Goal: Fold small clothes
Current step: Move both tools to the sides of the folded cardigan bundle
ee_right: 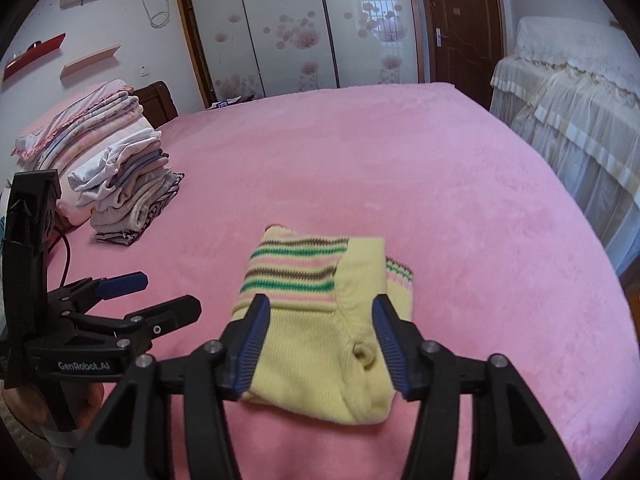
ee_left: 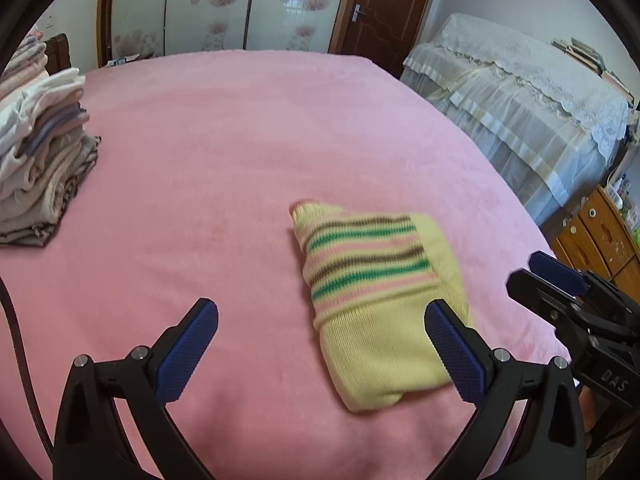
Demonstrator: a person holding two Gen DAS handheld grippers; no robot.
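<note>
A small yellow knit garment [ee_left: 376, 300] with green, pink and brown stripes lies folded into a compact bundle on the pink bed [ee_left: 240, 140]. It also shows in the right wrist view [ee_right: 320, 320]. My left gripper [ee_left: 320, 344] is open and empty, its right finger over the garment's near edge. My right gripper [ee_right: 318, 340] is open, its fingers either side of the garment's near yellow part, holding nothing. The right gripper also shows at the right edge of the left wrist view [ee_left: 560, 284], and the left gripper at the left of the right wrist view [ee_right: 152, 296].
A stack of folded clothes [ee_right: 128, 184] stands on the bed's far left, also in the left wrist view [ee_left: 40, 152]. Folded bedding [ee_right: 80, 120] lies behind it. A lace-covered piece of furniture [ee_left: 520, 92] and a wooden cabinet [ee_left: 600, 236] stand right of the bed.
</note>
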